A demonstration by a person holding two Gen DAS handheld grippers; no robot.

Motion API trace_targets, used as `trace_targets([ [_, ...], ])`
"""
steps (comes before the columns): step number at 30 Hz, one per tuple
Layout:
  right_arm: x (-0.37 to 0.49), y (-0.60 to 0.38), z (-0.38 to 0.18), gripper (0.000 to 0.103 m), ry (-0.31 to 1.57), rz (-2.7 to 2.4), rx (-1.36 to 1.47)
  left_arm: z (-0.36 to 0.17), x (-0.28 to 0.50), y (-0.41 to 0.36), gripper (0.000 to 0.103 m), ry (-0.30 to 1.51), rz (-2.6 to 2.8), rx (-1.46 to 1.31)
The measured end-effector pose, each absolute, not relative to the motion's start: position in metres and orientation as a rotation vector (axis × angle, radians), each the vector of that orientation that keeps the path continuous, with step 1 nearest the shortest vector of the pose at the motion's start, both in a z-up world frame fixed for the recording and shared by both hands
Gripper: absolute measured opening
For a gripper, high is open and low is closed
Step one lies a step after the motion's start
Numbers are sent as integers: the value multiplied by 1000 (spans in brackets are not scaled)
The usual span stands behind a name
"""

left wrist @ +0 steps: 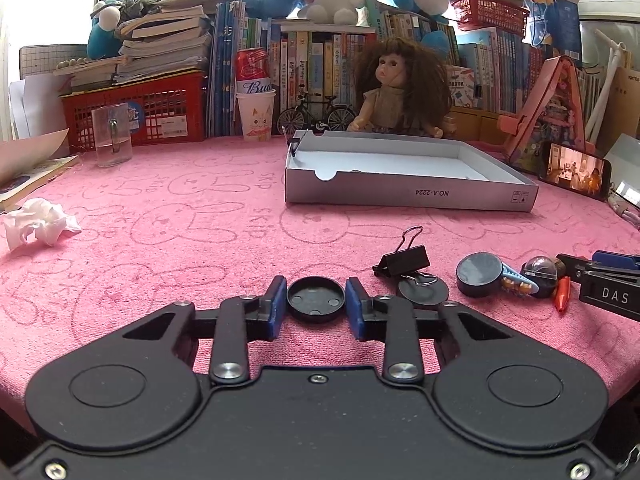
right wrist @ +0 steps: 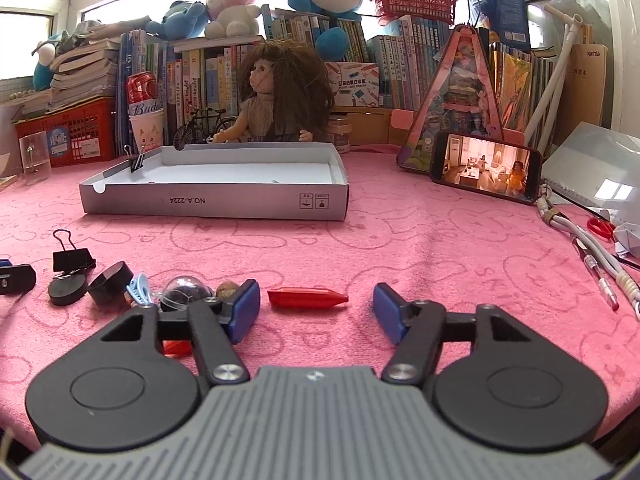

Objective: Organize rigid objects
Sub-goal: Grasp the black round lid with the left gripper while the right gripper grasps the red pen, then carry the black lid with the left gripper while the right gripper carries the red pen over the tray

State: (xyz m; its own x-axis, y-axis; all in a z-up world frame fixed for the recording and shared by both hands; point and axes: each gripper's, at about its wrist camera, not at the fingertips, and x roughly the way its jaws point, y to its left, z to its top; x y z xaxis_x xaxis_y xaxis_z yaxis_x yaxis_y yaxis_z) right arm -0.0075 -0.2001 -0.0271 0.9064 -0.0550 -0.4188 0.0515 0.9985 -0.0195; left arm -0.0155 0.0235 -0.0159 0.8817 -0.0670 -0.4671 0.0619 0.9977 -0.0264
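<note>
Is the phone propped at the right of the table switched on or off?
On. The phone leans on its long side against the pink triangular case, its screen lit with a room scene.

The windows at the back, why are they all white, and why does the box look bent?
Left wrist view: daylight overexposes the window, leaving glare. Right wrist view: same white window, and the fisheye lens curves the box edges.

Our left gripper (left wrist: 316, 307) is black with blue pads (left wrist: 277, 307) and silver screws. Our right gripper (right wrist: 316, 308) adds a ribbed grey base.
</note>
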Motion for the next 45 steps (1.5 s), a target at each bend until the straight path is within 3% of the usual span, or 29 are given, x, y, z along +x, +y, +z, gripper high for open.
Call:
trace_targets([
  [2,-8,-198,-27,50,431,-41,-17,-16,-15,24,30,488,-68,-13],
  [45,74,-222,10,49,457,-31,104,45,90,12,30,435,-132,-93],
])
